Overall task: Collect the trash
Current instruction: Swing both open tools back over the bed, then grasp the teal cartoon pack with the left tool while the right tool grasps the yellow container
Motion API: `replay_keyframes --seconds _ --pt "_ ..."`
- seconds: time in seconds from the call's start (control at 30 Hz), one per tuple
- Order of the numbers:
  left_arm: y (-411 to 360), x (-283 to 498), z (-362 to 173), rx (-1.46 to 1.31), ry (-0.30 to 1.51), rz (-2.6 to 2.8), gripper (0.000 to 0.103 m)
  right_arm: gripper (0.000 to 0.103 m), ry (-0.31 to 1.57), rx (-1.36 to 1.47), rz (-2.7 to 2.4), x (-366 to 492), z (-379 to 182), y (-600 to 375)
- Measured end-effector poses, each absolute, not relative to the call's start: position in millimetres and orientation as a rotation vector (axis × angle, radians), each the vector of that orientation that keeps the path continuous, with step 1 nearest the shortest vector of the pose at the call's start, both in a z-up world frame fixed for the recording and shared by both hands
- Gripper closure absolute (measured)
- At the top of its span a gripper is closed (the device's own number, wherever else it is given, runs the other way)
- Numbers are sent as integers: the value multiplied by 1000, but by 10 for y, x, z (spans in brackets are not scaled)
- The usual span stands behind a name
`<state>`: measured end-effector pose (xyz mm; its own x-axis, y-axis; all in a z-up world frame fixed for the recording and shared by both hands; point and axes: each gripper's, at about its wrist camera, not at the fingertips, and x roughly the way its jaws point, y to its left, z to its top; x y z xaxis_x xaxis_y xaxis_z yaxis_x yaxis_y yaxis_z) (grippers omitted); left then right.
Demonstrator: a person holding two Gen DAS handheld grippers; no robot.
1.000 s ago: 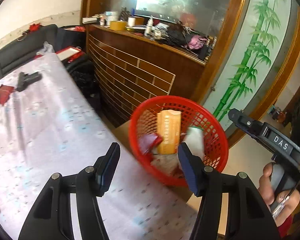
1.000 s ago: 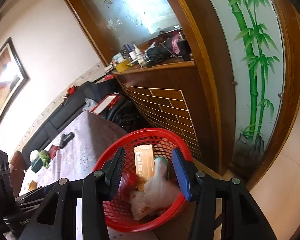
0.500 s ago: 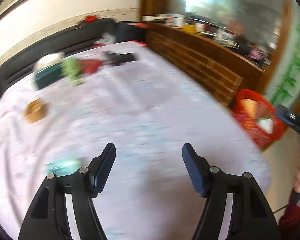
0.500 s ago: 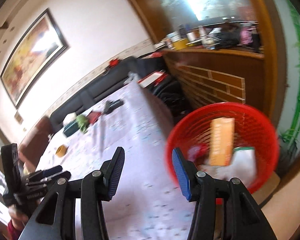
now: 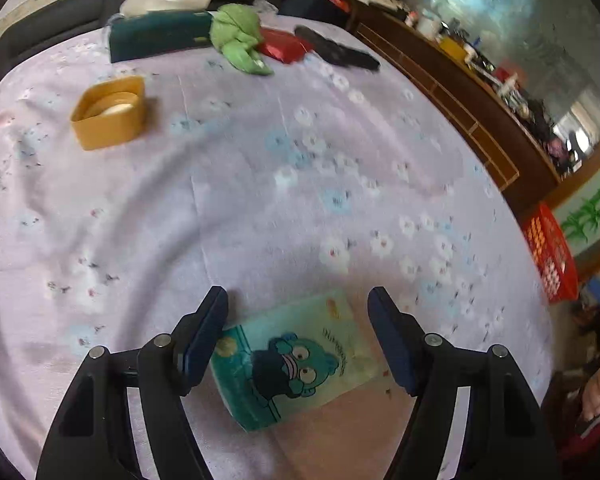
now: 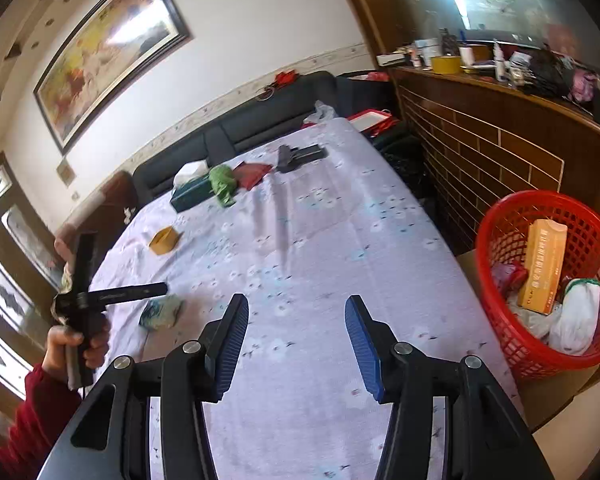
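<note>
Straddling teal packet [image 5: 296, 364], left tongs [image 5: 298, 316] agape, right tongs [image 6: 296, 332] agape — red basket [image 6: 500, 216] beside table [image 6: 320, 240].

Around you: cream wall [image 6: 236, 20] with framed painting [image 6: 108, 40], black sofa [image 6: 260, 128], table under lilac floral cloth [image 6: 320, 240], dark wooden cabinet [image 6: 500, 136], bright windows [image 6: 0, 280] at left.

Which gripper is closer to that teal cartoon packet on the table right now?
Left. The left gripper hangs open right over the teal cartoon packet, fingers either side of it. The right gripper, open and empty, is over bare tablecloth, with the packet off to its left.
</note>
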<state>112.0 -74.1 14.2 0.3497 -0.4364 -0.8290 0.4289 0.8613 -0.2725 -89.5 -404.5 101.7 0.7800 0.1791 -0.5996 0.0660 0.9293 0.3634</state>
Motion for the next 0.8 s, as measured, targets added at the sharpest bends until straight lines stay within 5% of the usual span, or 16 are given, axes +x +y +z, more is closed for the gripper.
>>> replay_keyframes --seconds 0.43,0.7,0.8 --pt "-956 449 146 151 1024 -524 29 48 704 355 92 -848 979 -3865" --pt "-999 417 102 146 943 -324 66 48 719 323 111 -830 1004 -3728" --pt "-811 459 124 63 936 -270 72 48 731 302 118 -748 1036 -3644"
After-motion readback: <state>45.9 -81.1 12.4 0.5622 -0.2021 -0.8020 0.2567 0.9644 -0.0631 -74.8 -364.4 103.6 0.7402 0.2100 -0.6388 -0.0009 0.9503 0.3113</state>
